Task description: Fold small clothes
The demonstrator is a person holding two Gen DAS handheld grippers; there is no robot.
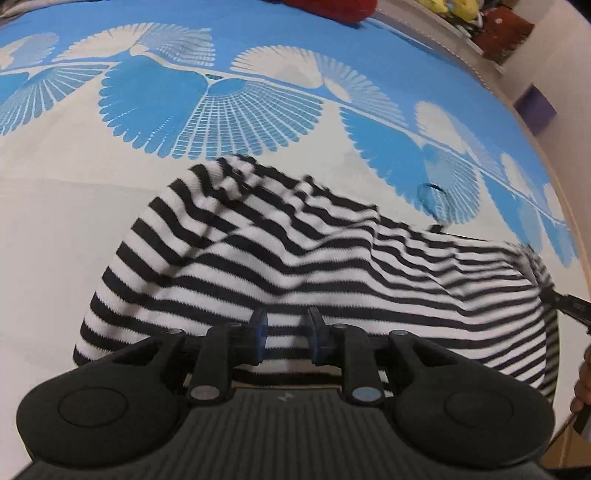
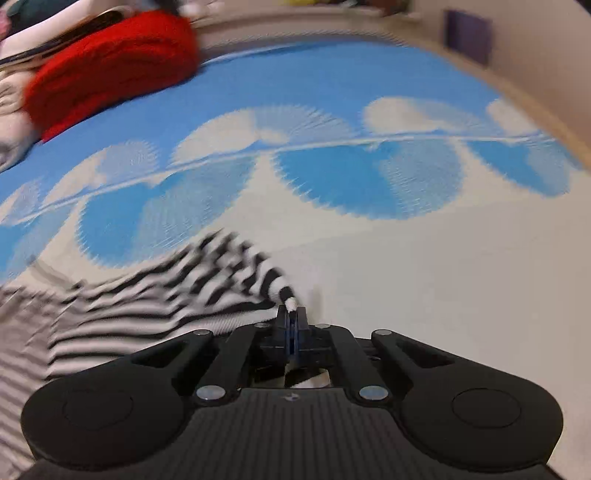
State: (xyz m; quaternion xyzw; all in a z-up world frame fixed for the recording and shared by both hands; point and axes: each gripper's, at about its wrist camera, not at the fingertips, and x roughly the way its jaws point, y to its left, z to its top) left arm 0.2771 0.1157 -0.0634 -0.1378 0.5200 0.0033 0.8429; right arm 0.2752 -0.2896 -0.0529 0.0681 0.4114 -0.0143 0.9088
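Note:
A black-and-white striped garment [image 1: 295,258] lies rumpled on a bed covered with a blue and white patterned sheet [image 1: 55,221]. My left gripper [image 1: 287,328] is low over the garment's near part. Its blue pads stand apart, striped cloth shows in the gap, and the pads do not press on it. In the right wrist view the garment [image 2: 166,295] spreads to the left, blurred. My right gripper [image 2: 291,317] is shut on a pinched tip of its edge, and a strip of striped cloth runs back between the fingers. The right gripper [image 1: 569,306] also shows at the garment's right end.
A red knitted item [image 2: 110,62] lies at the far side of the bed beside pale cloth [image 2: 11,122]. A purple box [image 2: 469,35] stands against the wall beyond the bed's edge. A person's hand [image 1: 583,384] is at the right border.

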